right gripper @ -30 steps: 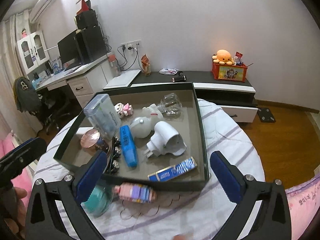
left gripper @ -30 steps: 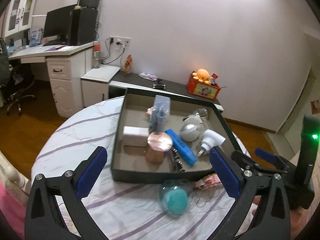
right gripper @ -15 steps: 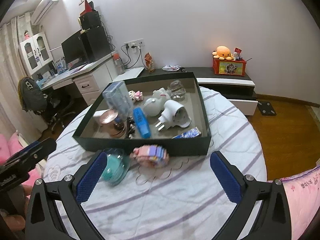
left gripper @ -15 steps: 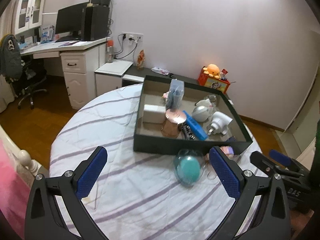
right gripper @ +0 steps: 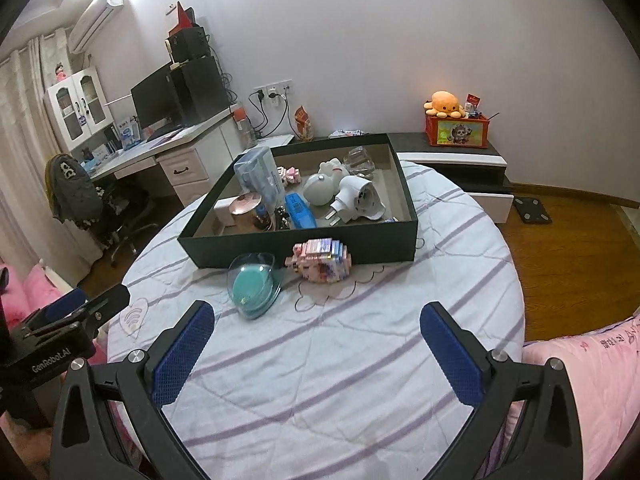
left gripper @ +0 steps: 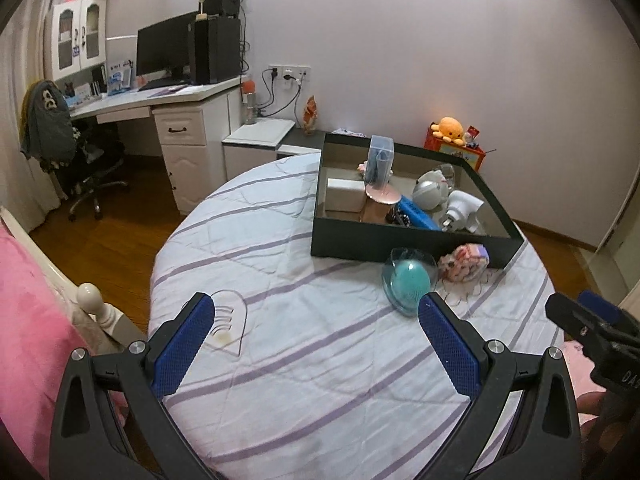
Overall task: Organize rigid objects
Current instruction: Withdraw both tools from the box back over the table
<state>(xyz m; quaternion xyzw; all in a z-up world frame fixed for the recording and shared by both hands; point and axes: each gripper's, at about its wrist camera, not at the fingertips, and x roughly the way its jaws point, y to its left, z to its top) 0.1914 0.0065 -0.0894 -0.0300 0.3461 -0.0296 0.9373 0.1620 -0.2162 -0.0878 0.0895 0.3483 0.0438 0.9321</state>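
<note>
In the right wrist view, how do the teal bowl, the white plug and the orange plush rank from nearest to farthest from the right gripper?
From the right gripper:
1. Teal bowl, on the cloth before the box, left.
2. White plug, inside the box, right part.
3. Orange plush, on the red box by the wall.

Both grippers [left gripper: 316, 340] [right gripper: 316, 344] empty, jaws wide apart.

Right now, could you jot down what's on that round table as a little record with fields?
surface: round table with a striped cloth
container: dark open box
inside box: white plug adapter, blue bar, clear case, other small items
outside box, at its front wall: clear dome with teal insert, pink block toy
left gripper: open, empty
right gripper: open, empty
</note>
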